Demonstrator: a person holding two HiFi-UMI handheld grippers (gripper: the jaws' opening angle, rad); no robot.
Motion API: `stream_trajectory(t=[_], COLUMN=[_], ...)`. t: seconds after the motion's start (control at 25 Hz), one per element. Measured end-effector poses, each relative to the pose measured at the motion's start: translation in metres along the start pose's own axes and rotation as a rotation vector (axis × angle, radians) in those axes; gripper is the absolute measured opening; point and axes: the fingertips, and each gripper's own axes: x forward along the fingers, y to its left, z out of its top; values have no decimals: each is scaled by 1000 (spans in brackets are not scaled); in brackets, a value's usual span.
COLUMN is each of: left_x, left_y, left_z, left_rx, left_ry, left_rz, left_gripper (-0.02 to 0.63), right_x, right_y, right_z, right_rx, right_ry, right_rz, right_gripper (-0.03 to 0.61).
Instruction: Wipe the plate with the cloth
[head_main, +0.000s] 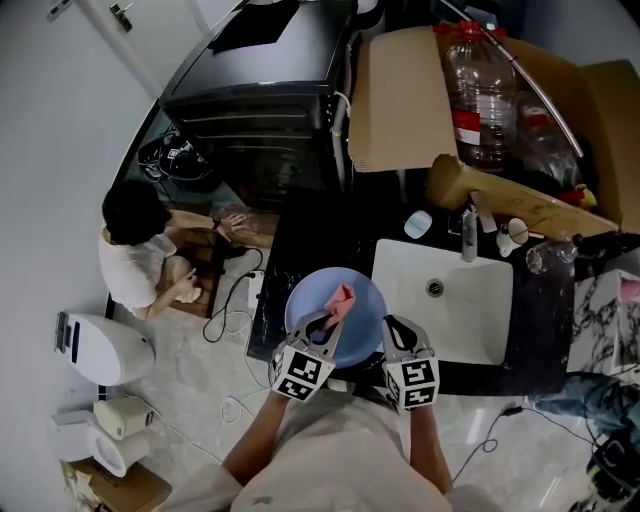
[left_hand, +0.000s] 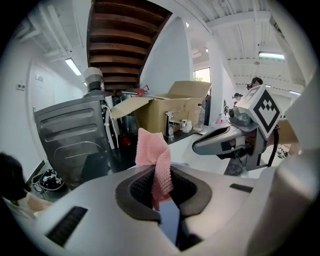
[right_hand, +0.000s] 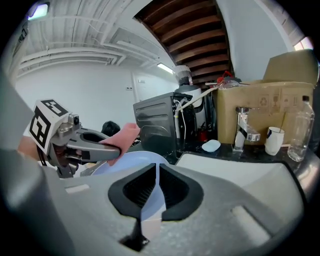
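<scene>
In the head view a round light-blue plate (head_main: 345, 330) is held over the dark counter edge, just left of the sink. My right gripper (head_main: 392, 338) is shut on the plate's right rim; in the right gripper view its jaws (right_hand: 156, 175) pinch the pale blue plate (right_hand: 132, 165) edge. My left gripper (head_main: 322, 328) is shut on a pink cloth (head_main: 342, 300) lying on the plate's middle. The left gripper view shows the pink cloth (left_hand: 154, 159) standing up out of the closed left gripper (left_hand: 162, 189). The right gripper view also shows the left gripper (right_hand: 107, 148) with the cloth (right_hand: 124, 134).
A white sink (head_main: 480, 320) with a faucet (head_main: 469, 232) lies right of the plate. Behind it stand a cardboard box (head_main: 395, 95), a large plastic bottle (head_main: 482, 95), a white cup (head_main: 513, 236) and a blue dish (head_main: 418, 223). A black appliance (head_main: 260, 90) stands back left. A person (head_main: 135, 250) sits on the floor.
</scene>
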Motion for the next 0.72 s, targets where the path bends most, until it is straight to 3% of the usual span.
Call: stream_trajectory(t=[0.32, 0.72], left_x=[21, 57], left_y=[-12, -25], left_z=[-10, -23], left_rx=[-26, -37], left_ry=[45, 120], left_rz=[8, -19], left_gripper=[34, 34], right_x=[13, 33], right_y=[-12, -27], right_z=[-15, -36], right_rx=[11, 99], right_ry=[46, 112], right_rz=[36, 91], right_gripper=[26, 40])
